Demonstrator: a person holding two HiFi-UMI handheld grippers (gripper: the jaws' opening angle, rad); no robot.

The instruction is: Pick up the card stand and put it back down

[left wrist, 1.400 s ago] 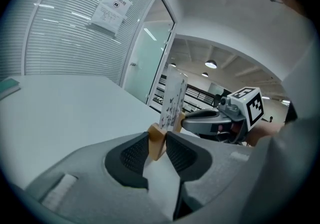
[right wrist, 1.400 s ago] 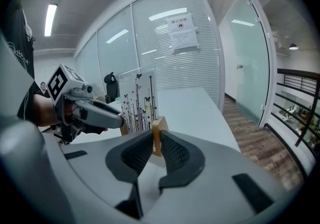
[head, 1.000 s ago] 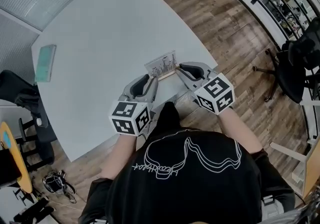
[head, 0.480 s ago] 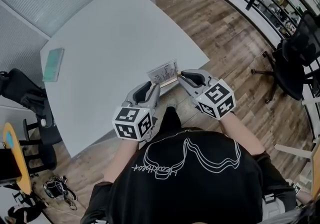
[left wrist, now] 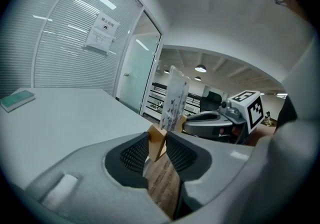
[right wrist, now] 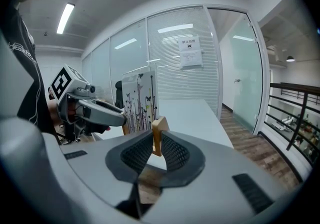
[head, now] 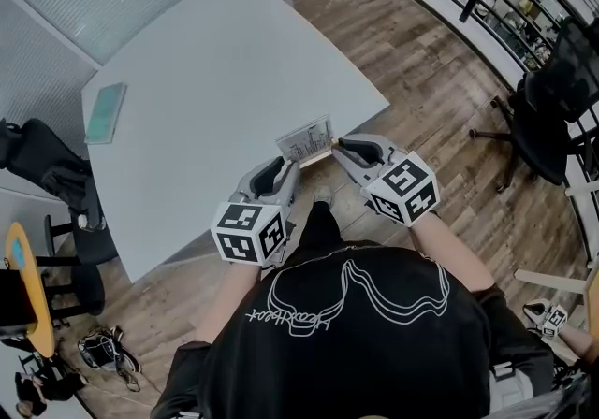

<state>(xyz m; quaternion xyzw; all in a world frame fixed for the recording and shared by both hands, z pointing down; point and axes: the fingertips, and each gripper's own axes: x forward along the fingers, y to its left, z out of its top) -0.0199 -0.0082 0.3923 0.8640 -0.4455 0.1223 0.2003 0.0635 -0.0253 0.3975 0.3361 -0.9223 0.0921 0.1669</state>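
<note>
White table (head: 206, 71) below; left gripper (head: 284, 167) and right gripper (head: 343, 147) each pinch the card stand (head: 306, 139) by its base, so keep both level.

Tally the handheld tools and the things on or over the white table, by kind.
Tools: 2 (left tool, right tool)
Card stand: 1, clamped by both tools
Green book: 1
Total: 4

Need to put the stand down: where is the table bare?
Most of the table is bare, from the green notebook at its left edge to the near edge. Crowded there: left gripper and right gripper hold the card stand.
</note>
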